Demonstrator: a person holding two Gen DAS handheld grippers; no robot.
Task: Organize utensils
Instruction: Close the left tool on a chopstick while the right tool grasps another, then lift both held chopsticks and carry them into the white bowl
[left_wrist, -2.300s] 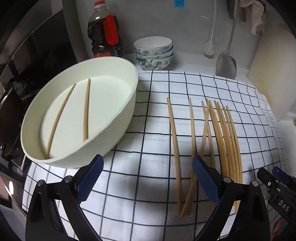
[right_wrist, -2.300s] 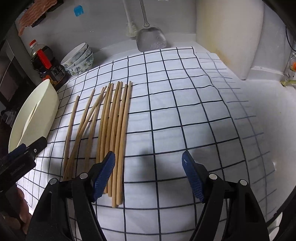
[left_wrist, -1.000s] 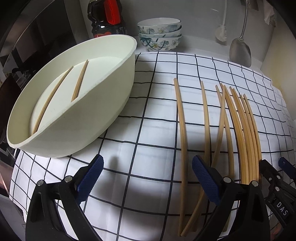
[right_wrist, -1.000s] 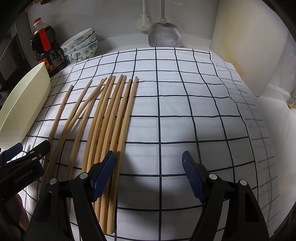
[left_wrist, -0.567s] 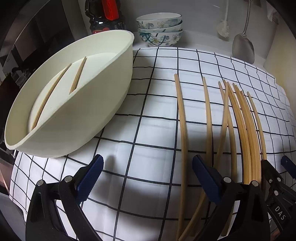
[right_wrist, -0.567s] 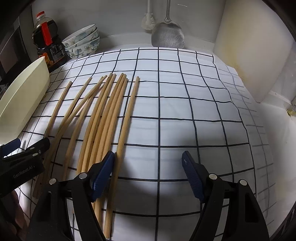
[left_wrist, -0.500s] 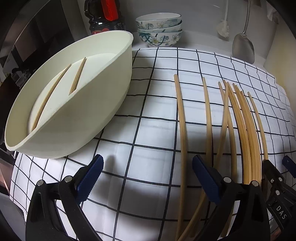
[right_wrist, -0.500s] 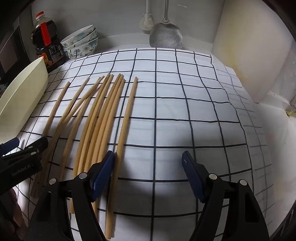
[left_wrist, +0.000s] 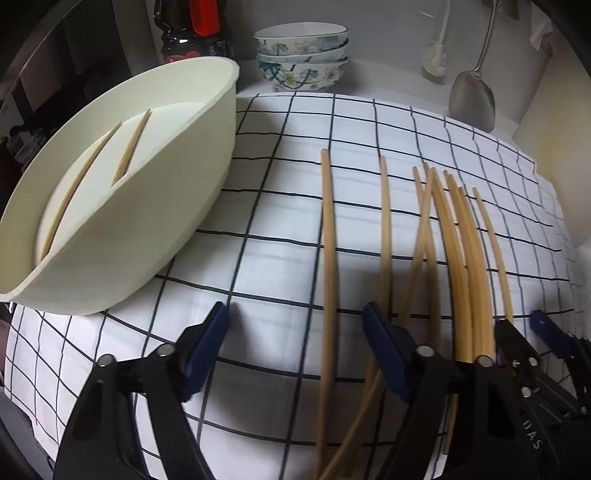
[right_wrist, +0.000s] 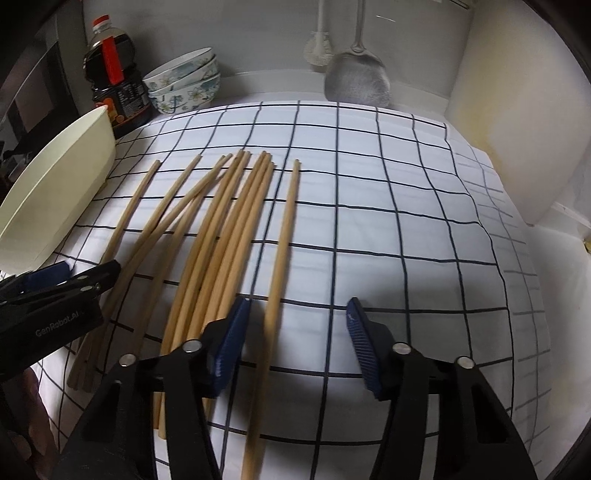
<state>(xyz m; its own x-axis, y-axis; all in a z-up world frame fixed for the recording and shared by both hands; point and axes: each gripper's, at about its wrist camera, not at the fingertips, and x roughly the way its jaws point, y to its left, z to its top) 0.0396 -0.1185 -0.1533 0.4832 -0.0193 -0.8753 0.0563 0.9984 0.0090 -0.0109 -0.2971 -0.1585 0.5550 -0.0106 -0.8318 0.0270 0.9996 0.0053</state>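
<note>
Checked cloth (right_wrist: 369, 206) covers the surface; bowls (right_wrist: 184, 86) at 11 o'clock. Only the left view shows 2 chopsticks (left_wrist: 131, 144) inside the tray (left_wrist: 207, 155). Left gripper (left_wrist: 295, 328) and right gripper (right_wrist: 297, 325) both gape, holding nothing.

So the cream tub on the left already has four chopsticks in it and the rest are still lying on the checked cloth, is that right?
Not quite: the cream tub holds two chopsticks, not four, as the left wrist view shows. The rest do lie on the checked cloth.
</note>
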